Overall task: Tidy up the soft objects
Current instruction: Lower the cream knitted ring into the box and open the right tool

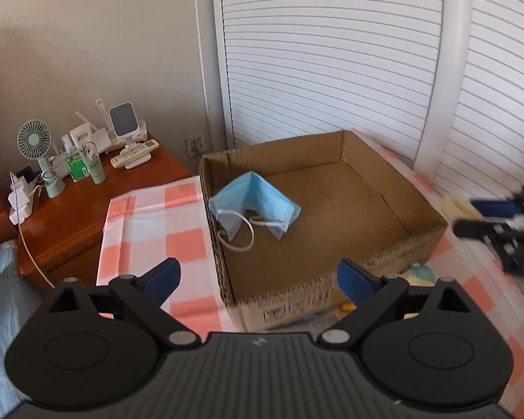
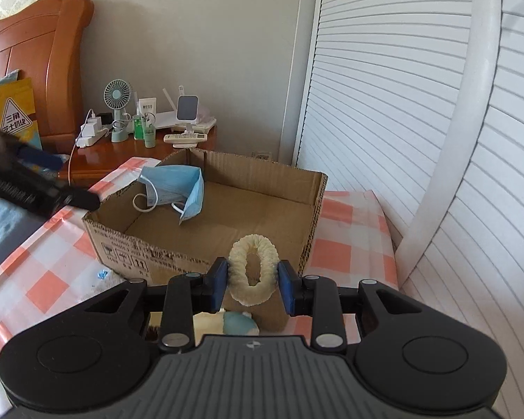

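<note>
Right gripper (image 2: 250, 278) is clamping a cream scrunchie (image 2: 252, 268) just short of the cardboard box (image 2: 129, 244), likely carrying it in | left gripper (image 1: 258, 276) is gaping empty | blue face mask (image 1: 253, 199) is lying inside the box.

Bright, even daylight with soft shadows; fisheye bends the shutter doors (image 1: 332, 52) at the edges; the far gripper (image 2: 35, 188) is motion-blurred.

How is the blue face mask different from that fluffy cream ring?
The blue face mask lies loose in the cardboard box, draped at its far wall; the cream ring is pinched in the right gripper, not yet in the box. The mask is a flat pleated sheet with white loops; the ring is a puffy closed loop. Both are soft.
</note>
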Available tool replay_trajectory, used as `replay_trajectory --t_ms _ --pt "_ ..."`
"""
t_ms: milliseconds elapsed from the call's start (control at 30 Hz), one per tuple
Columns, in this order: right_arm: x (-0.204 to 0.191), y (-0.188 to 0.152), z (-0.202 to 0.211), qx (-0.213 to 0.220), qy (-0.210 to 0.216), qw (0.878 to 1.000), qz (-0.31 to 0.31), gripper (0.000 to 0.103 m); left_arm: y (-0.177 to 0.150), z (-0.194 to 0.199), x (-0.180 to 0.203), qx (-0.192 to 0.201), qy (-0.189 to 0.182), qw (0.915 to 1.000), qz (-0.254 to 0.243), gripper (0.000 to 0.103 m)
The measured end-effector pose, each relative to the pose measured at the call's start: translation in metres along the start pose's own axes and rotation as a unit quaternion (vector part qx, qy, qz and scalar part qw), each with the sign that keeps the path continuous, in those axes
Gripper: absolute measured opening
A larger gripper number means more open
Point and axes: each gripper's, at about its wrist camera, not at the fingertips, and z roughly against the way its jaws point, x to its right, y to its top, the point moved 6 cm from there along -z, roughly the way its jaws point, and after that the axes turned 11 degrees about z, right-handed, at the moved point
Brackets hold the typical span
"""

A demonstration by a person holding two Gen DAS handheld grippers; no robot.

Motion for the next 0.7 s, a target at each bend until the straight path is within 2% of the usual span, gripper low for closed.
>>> replay_trajectory --t_ms 133,200,433,500,533,567,633,700 --pt "0.006 0.025 -0.033 -0.002 0.001 1.0 0.001 0.036 -0.029 0.021 -0.001 0.015 0.02 0.9996 -0.009 0.096" --pt "0.01 0.036 -0.053 -0.007 0.006 1.0 -0.003 0.036 -0.041 0.028 -0.002 0.023 0.026 0.9994 0.001 0.096" --pt "0.021 0.073 -0.116 -0.025 0.003 1.0 -0.017 0.039 -0.063 0.033 -0.006 0.029 0.037 0.9987 0.021 0.096" --pt "0.026 0.08 -0.127 -0.031 -0.001 0.999 -0.03 0.053 -0.066 0.034 -0.007 0.034 0.037 0.9984 0.024 0.097" --pt "0.028 0.081 -0.13 -0.034 -0.008 0.999 -0.03 0.074 -0.067 0.034 -0.008 0.033 0.037 0.9984 0.027 0.097" --pt "0.028 0.081 -0.131 -0.038 -0.018 0.999 -0.027 0.089 -0.068 0.034 -0.01 0.031 0.038 0.9983 0.031 0.099" --pt "0.028 0.079 -0.126 -0.03 -0.033 0.999 -0.019 0.098 -0.07 0.035 -0.012 0.03 0.036 0.9982 0.037 0.1" --pt "0.027 0.075 -0.119 -0.027 -0.035 0.999 -0.014 0.102 -0.071 0.036 -0.013 0.031 0.036 0.998 0.041 0.101"
